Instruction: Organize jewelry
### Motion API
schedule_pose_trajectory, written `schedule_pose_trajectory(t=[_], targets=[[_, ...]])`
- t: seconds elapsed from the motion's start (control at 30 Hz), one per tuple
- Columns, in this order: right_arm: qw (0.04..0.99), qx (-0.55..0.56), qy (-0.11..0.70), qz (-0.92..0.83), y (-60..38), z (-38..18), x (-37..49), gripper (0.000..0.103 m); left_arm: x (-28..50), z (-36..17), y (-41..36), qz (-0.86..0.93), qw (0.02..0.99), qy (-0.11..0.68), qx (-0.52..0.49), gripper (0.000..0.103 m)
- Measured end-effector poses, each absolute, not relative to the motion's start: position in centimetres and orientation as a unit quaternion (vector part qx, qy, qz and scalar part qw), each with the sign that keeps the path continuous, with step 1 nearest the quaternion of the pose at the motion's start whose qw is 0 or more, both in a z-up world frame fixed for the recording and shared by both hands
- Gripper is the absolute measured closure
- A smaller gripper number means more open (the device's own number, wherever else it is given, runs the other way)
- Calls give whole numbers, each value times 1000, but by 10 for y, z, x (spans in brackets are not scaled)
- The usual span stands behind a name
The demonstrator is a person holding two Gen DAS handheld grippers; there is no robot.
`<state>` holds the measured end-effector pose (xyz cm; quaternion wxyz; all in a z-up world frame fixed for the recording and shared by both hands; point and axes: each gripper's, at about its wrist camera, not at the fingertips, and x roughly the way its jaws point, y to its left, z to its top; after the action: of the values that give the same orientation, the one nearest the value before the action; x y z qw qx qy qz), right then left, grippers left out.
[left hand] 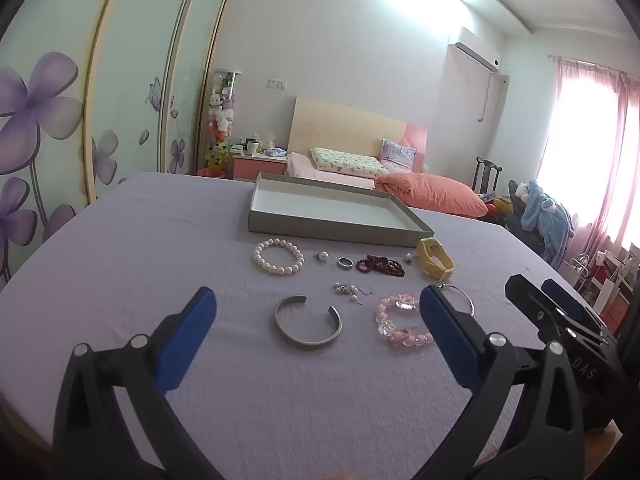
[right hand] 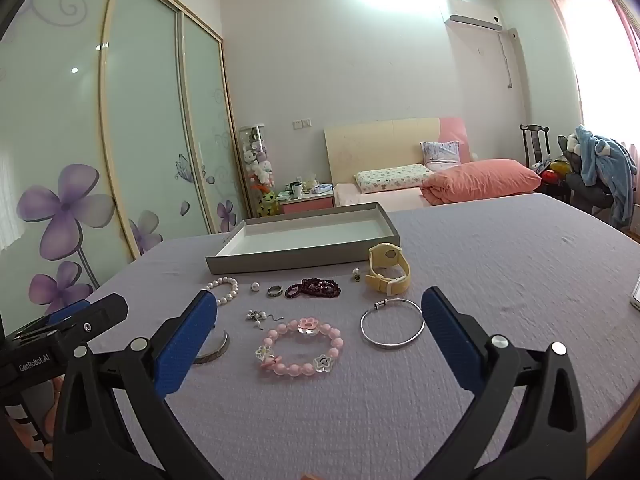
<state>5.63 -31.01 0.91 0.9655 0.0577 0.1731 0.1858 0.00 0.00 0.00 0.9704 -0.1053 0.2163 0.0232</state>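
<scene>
- Your left gripper hovers above the lavender bedspread with its blue pads spread wide and nothing between them.
- Your right gripper is spread just as wide, also empty, and hangs over the same cloth beside the left one.
- Straight ahead of your left gripper lies the silver cuff, an open band resting flat on the cloth.
- Just right of that cuff is the pink bead bracelet, which sits squarely ahead of your right gripper.
- The thin silver bangle lies near your right gripper's right finger, apart from the pink beads.
- A small tangle of earrings lies between the cuff and the row behind it.
- That farther row runs left to right: pearl bracelet, pearl stud, silver ring, dark red bead strand, another small stud, and the yellow watch.
- Behind the row stands the shallow grey tray with a white inside; no jewellery is in it.
- All pieces lie on the bedspread, outside the tray.
- Beyond the bedspread you face a pink pillow and a wardrobe with flower-printed doors.
</scene>
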Motion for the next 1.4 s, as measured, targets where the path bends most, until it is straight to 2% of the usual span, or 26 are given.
schedule_pose_trajectory(t=[1.4], targets=[[965,59,176,186,-311,9,56,2,-3,2,2,26,970,214,-109,4]])
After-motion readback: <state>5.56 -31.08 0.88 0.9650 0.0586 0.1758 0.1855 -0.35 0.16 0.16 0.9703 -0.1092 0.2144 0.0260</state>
